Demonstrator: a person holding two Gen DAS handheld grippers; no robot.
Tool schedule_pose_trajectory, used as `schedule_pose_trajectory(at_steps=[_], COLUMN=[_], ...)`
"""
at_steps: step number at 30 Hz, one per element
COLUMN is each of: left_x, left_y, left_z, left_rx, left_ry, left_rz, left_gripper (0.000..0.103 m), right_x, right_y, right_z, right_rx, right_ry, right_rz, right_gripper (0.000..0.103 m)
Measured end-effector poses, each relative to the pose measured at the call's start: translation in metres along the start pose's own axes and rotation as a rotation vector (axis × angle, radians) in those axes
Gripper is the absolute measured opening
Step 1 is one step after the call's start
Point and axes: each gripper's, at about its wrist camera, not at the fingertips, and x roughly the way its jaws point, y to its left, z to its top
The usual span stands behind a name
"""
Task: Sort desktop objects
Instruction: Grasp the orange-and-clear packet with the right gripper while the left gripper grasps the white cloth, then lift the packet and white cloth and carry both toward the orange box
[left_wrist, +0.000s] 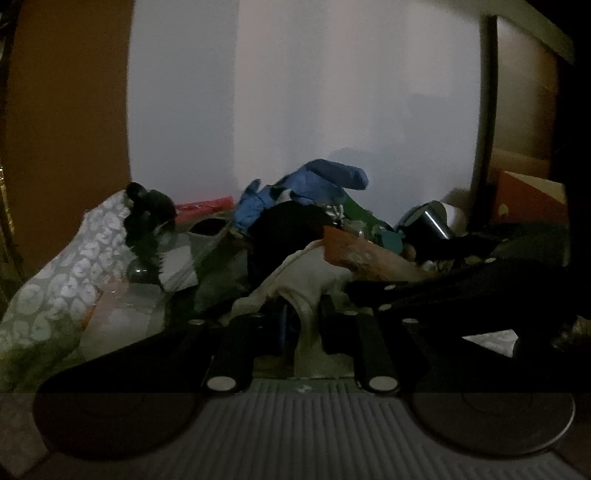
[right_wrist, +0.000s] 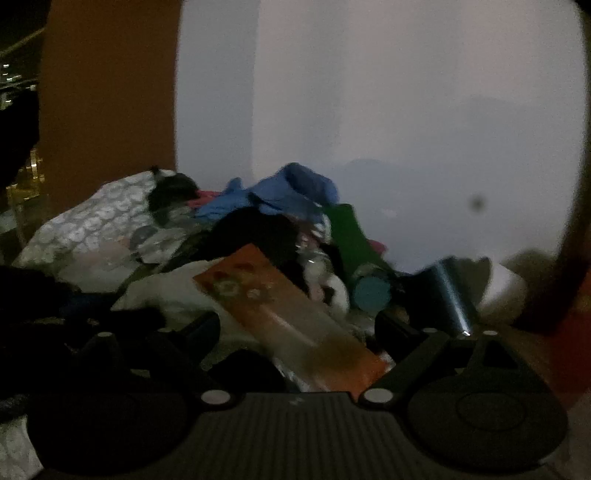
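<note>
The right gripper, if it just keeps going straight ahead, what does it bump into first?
Most likely the flat orange packet, which already lies between the open jaws of the right gripper. Behind it sits the heap with a teal-capped tube; depth is hard to judge in this blur.

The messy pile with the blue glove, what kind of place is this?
Probably a cluttered desk or table in someone's home, set against a plain pale wall. The clues are mixed everyday things heaped together: a blue glove, a white cloth, an orange packet and a patterned bag.
</note>
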Motion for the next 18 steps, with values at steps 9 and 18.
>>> schedule_pose_trajectory(at_steps=[9,18], left_x=[-0.008,-0.029], left_y=[0.004,-0.006], left_z=[-0.003,0.005], left_rx=[-0.005,0.039], left_ry=[-0.045,-0.162], left_rz=[0.03,0.041], left_gripper=[0.018,0.018], right_x=[-0.013,-0.056], right_y=[-0.013,-0.017], right_z=[0.003,0.014], right_rx=[0.121,0.133], right_ry=[0.001,-0.097], right_rz=[-0.008,-0.035], right_gripper=[0.009,0.009])
